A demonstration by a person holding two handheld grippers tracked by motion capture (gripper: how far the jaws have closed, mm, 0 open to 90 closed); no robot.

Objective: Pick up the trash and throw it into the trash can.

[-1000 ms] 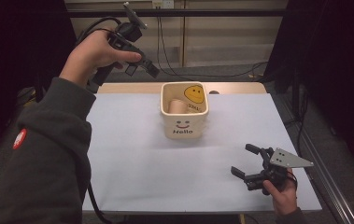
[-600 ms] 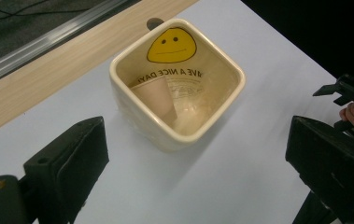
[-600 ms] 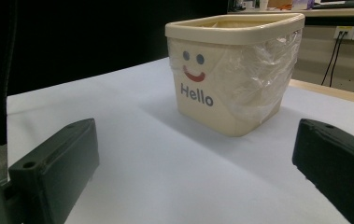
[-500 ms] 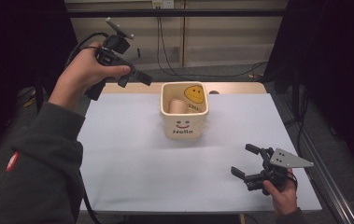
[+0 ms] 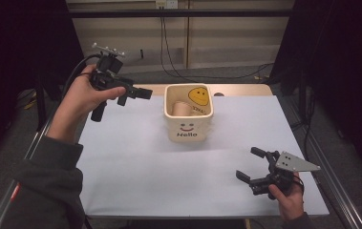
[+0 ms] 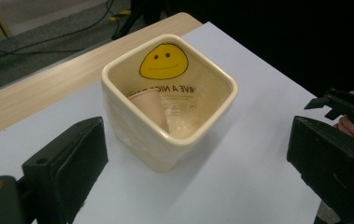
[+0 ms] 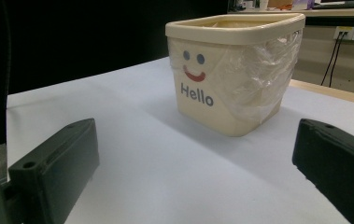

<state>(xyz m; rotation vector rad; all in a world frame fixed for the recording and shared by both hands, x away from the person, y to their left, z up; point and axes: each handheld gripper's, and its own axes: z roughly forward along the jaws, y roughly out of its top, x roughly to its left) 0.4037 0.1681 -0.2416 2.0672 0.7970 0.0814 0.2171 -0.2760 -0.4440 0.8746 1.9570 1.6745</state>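
A cream square bin (image 5: pixel 188 128) with a smiley and "Hello" on its front stands at the back middle of the white sheet. A tan paper cup (image 5: pixel 182 109) lies inside it, seen from above as the cup (image 6: pixel 149 107) in the bin (image 6: pixel 165 149). My left gripper (image 5: pixel 134 97) hovers left of the bin, pointing at it. Its jaws have just been opening, and they stand open (image 6: pixel 200 170) with nothing between them. My right gripper (image 5: pixel 249 163) rests open at the front right, facing the bin (image 7: pixel 212 88) from a distance, jaws wide (image 7: pixel 195 172).
A white sheet (image 5: pixel 135 167) covers the wooden table, whose back edge (image 5: pixel 245 89) shows. A clear plastic liner (image 7: pixel 263 79) hangs over the bin's side. Cables (image 5: pixel 169 47) trail on the floor behind. The right gripper (image 6: pixel 340 105) appears far off in the left gripper view.
My left hand has come down and slightly left from above the table's back edge to bin height. The right gripper has stayed put.
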